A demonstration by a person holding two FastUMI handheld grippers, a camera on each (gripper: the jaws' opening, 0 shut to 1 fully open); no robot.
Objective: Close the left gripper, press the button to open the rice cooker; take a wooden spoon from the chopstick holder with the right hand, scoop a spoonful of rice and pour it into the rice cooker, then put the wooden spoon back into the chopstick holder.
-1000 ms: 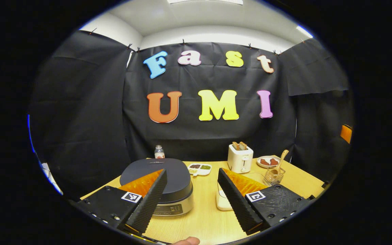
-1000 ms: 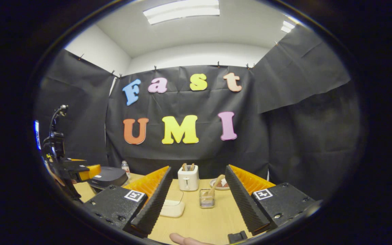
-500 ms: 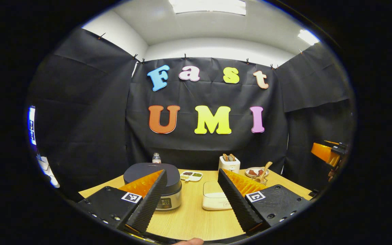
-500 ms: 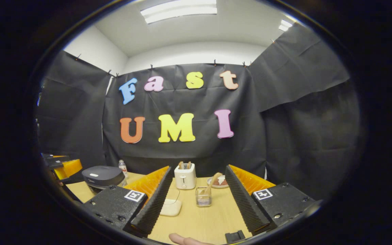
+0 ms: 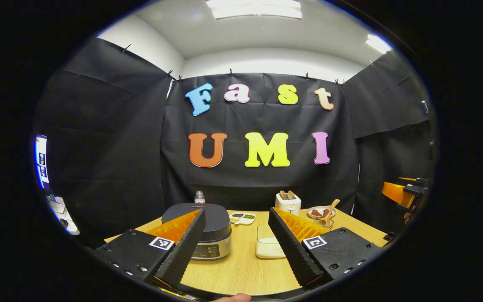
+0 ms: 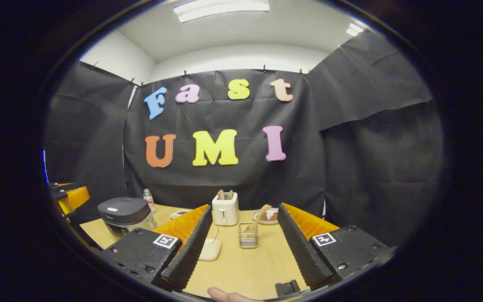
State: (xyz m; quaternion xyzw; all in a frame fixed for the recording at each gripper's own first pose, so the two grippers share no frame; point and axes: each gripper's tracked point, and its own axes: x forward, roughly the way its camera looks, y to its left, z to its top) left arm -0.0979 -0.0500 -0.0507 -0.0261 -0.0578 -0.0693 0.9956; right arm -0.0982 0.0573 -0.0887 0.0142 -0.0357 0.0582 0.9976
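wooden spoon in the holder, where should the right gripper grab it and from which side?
Probably the bare upper handle of the wooden spoon, above the rim of the chopstick holder. The handle leans up and to the right in the right gripper view, toward the plate, so bring the open right gripper in from above and in front, fingers straddling the shaft.

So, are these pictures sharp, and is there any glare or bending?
Left gripper view: sharp, the ceiling light glares white, the booth's edges bow outward. Right gripper view: also sharp, the rice cooker and toaster look crisp, with the same fisheye bending.
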